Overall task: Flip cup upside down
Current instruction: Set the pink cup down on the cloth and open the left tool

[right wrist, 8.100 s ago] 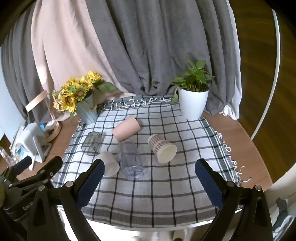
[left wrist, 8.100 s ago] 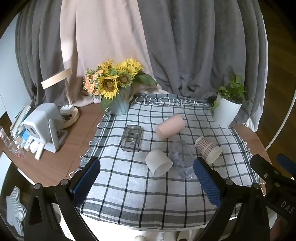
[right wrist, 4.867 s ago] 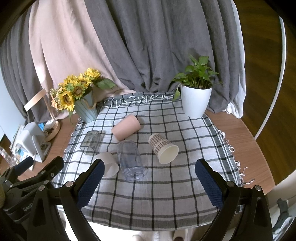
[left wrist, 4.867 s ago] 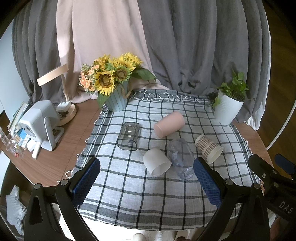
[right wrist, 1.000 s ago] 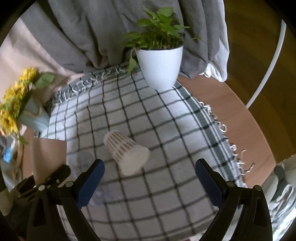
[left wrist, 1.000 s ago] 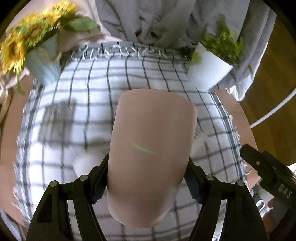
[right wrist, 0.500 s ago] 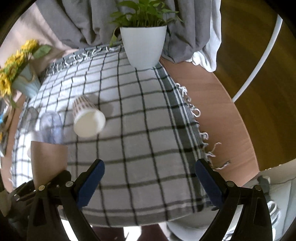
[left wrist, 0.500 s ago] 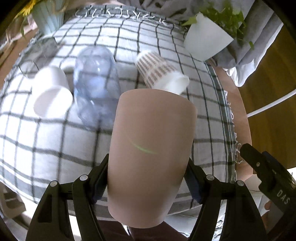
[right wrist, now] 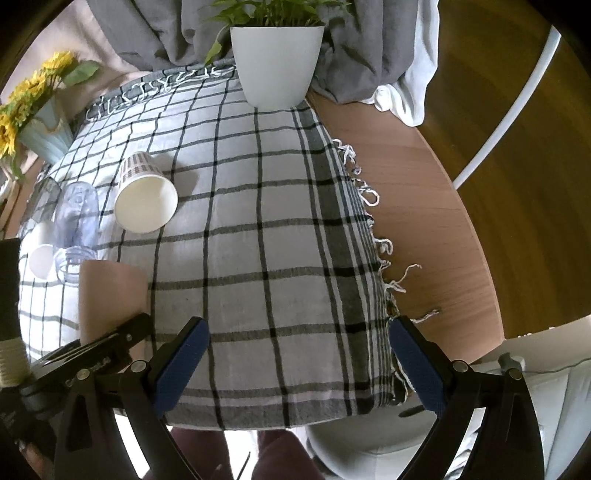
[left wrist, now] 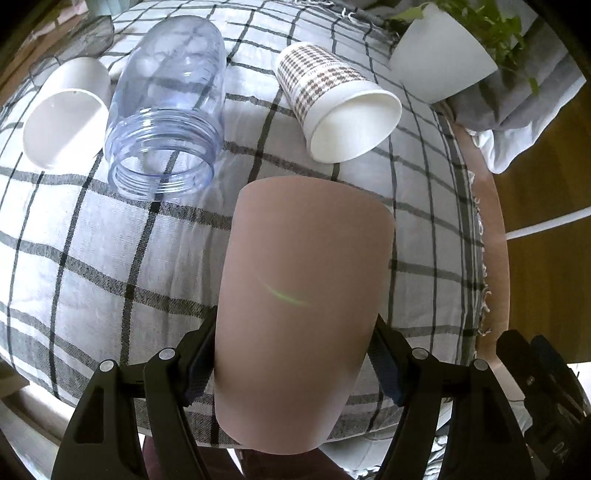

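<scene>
My left gripper [left wrist: 295, 354] is shut on the pink cup [left wrist: 303, 295], its far end pointing down toward the checked cloth [left wrist: 92, 266] near the table's front edge. In the right wrist view the pink cup [right wrist: 110, 291] shows at lower left, held by the left gripper [right wrist: 107, 350]. I cannot tell whether it touches the cloth. My right gripper [right wrist: 295, 365] is open and empty above the cloth's front right part. On their sides lie a patterned paper cup [left wrist: 332, 99], a clear plastic jar [left wrist: 166, 110] and a white cup [left wrist: 66, 114].
A white plant pot [right wrist: 275, 62] stands at the cloth's back edge. A sunflower vase [right wrist: 40, 125] is at back left. Bare wooden table [right wrist: 424, 206] shows right of the cloth's fringe. A dark clear cup [left wrist: 88, 33] lies at far left.
My left gripper has lowered the pink cup toward the cloth's front, tilting further down. My right gripper has dropped lower too, still open.
</scene>
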